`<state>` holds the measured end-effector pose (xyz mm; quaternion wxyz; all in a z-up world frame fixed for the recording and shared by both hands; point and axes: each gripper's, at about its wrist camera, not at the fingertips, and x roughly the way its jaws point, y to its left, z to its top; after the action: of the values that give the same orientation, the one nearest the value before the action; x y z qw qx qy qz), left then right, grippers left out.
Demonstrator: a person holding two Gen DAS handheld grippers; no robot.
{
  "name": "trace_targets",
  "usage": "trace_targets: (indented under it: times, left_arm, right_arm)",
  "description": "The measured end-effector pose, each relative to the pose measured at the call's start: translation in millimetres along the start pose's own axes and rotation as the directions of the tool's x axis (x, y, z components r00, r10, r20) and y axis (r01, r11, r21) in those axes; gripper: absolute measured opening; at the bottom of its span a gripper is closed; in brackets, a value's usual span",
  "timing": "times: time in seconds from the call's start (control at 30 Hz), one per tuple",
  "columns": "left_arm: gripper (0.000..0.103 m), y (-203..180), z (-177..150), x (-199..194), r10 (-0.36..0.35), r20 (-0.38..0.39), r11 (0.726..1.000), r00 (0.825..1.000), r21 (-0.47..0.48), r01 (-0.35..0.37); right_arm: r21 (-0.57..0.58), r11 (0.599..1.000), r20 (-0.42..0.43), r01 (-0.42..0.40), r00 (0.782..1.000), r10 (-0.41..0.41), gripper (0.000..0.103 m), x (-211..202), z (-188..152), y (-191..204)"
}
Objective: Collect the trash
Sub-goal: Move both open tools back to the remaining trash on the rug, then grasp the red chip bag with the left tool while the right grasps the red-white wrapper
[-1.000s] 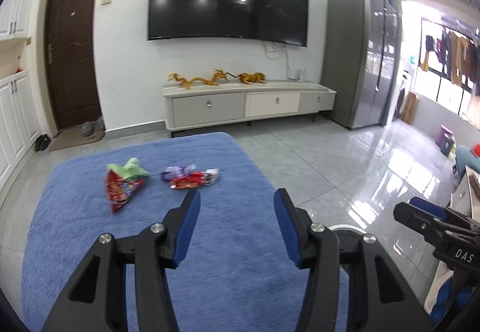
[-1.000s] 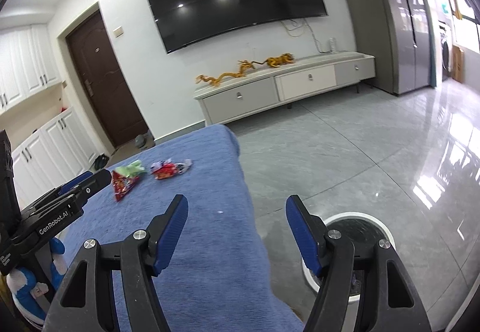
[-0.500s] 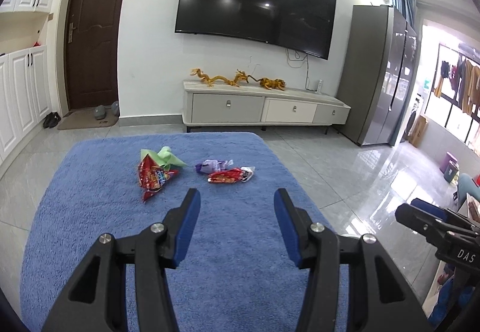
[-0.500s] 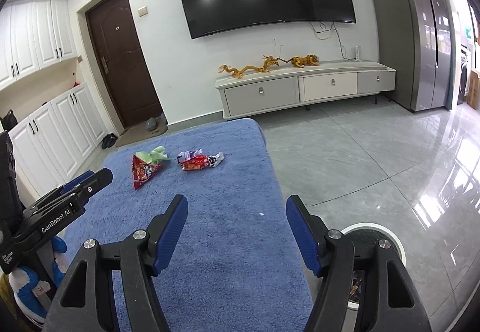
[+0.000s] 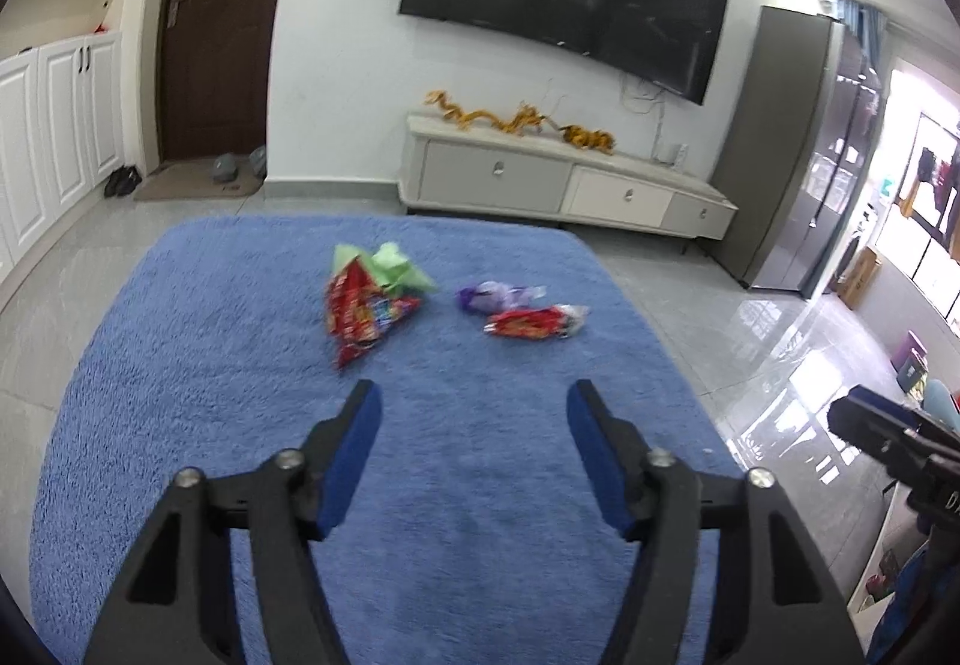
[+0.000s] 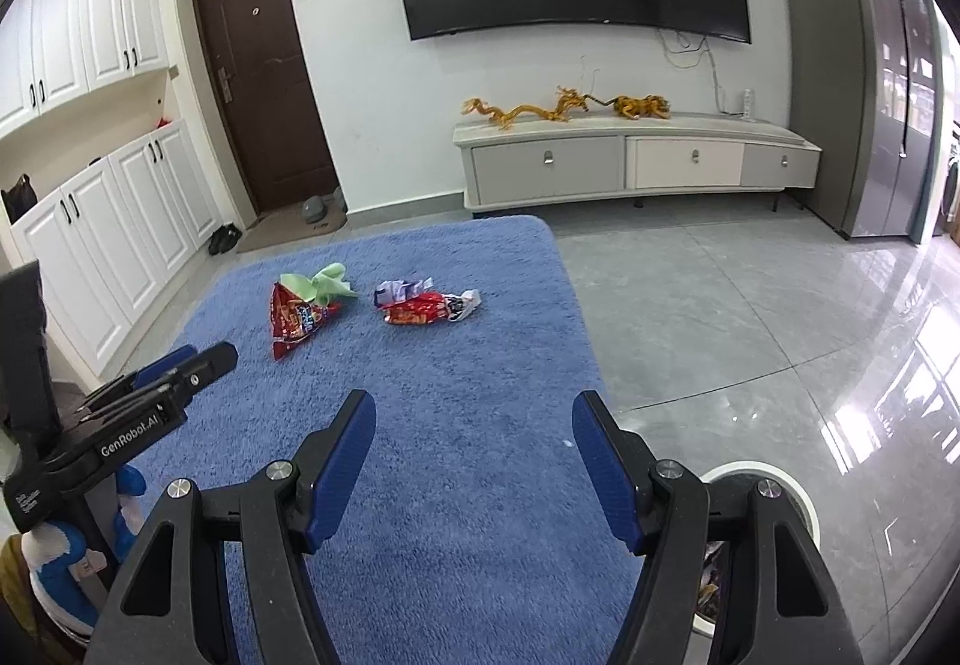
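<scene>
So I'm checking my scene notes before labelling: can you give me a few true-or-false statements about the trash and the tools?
1. Both the left tool and the right tool are open and hold nothing. True.
2. The green wrapper lies on the bare floor tiles. False: it lies on the blue cloth.
3. The purple wrapper lies beside the small red wrapper. True.
4. The large red snack bag is gripped by the right tool. False: it lies on the cloth, ahead of both tools.
</scene>
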<state>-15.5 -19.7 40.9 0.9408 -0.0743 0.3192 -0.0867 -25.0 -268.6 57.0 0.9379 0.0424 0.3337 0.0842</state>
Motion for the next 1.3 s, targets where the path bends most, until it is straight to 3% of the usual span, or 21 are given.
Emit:
trace_targets:
  times: [0.27, 0.43, 0.57, 0.83, 1.03, 1.13, 1.23, 1.3]
  left_arm:
    - [0.063, 66, 16, 42, 0.086, -0.052, 0.994, 0.995, -0.063, -0.089]
    - [0.063, 95, 32, 80, 0.075, -0.091, 0.993, 0.993, -0.079, -0.083]
    - [0.063, 99, 44, 113, 0.053, -0.123, 0.996, 0.991, -0.069, -0.062]
    - [0.063, 99, 53, 166, 0.020, -0.184, 0.994, 0.983, -0.103, -0.039]
    - [0.062, 95, 43, 182, 0.000, -0.218, 0.994, 0.976, -0.104, -0.023]
    - [0.049, 91, 43, 181, -0.017, -0.216, 0.995, 0.976, -0.098, -0.005]
    - [0.033, 88, 40, 180, -0.032, -0.222, 0.995, 0.974, -0.102, 0.010]
    - [0.028, 87, 36, 176, -0.036, -0.220, 0.994, 0.975, -0.105, 0.013]
  right_arm:
    - [-0.048, 0.997, -0.056, -0.052, 0.997, 0.050, 0.066, 61, 23, 10]
    - [-0.038, 0.996, -0.100, -0.086, 0.992, 0.082, 0.066, 118, 41, 7]
    - [0.025, 0.991, -0.132, -0.130, 0.982, 0.132, 0.067, 157, 50, 1]
    - [0.170, 0.979, -0.154, -0.116, 0.978, 0.143, 0.071, 220, 57, -10]
    - [0.144, 0.984, -0.197, -0.104, 0.972, 0.131, 0.071, 245, 51, -7]
    - [0.096, 0.991, -0.190, -0.092, 0.976, 0.108, 0.062, 243, 50, -2]
    - [0.097, 0.989, -0.189, -0.109, 0.974, 0.126, 0.042, 235, 47, -5]
    - [0.091, 0.989, -0.192, -0.121, 0.972, 0.136, 0.036, 228, 42, -4]
